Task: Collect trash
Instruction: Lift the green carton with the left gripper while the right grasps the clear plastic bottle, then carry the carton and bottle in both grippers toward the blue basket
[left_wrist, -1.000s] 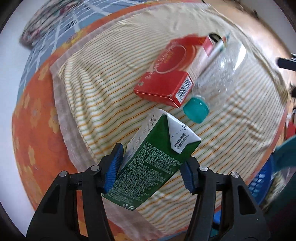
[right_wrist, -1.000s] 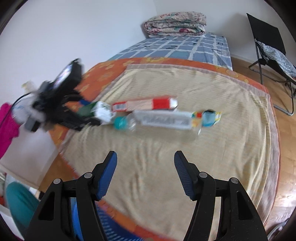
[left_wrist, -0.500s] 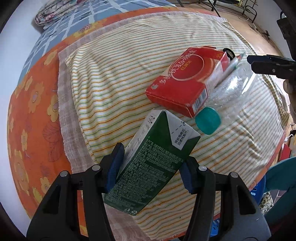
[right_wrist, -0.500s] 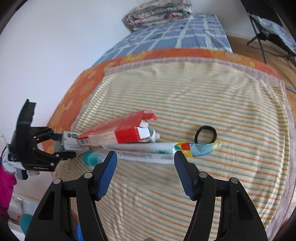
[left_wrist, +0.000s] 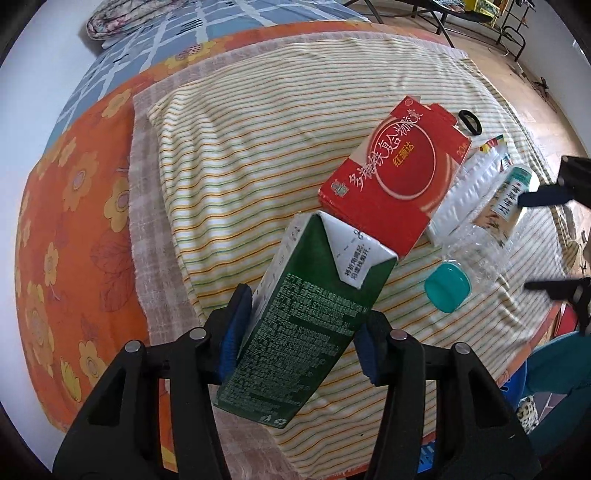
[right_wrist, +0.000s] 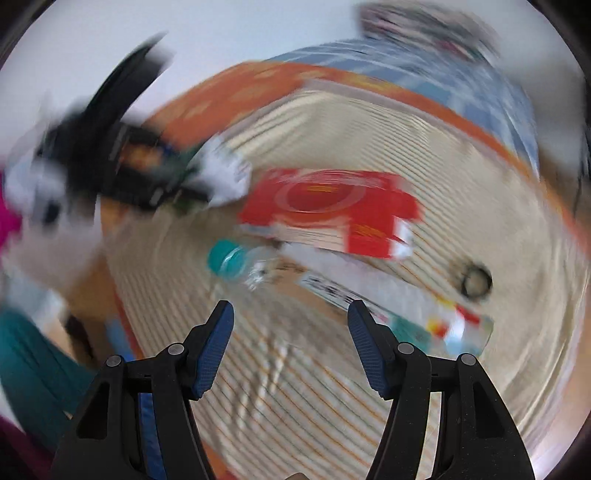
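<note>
A green and white drink carton (left_wrist: 314, 317) lies tilted on the striped cloth between the blue pads of my left gripper (left_wrist: 301, 339). Its jaws are closing and both pads touch the carton's sides. Beyond it lie a red box (left_wrist: 395, 177), a white toothpaste tube (left_wrist: 461, 195) and a crushed clear bottle (left_wrist: 476, 254) with a teal cap. My right gripper (right_wrist: 291, 325) hangs open just above that bottle (right_wrist: 266, 266), with nothing between its fingers. The right wrist view is heavily blurred. A black hair tie (right_wrist: 476, 282) lies farther right.
The striped cloth (left_wrist: 258, 155) covers an orange flowered sheet (left_wrist: 74, 221) on a bed with a blue checked cover (left_wrist: 155, 40). A folded quilt (left_wrist: 122, 18) sits at the far end. Wooden floor and folding furniture lie beyond the bed's right side.
My left jaws have narrowed onto the carton and the wrist has rolled a little. My right gripper has swung down and closer over the bottle, now blurred by motion.
</note>
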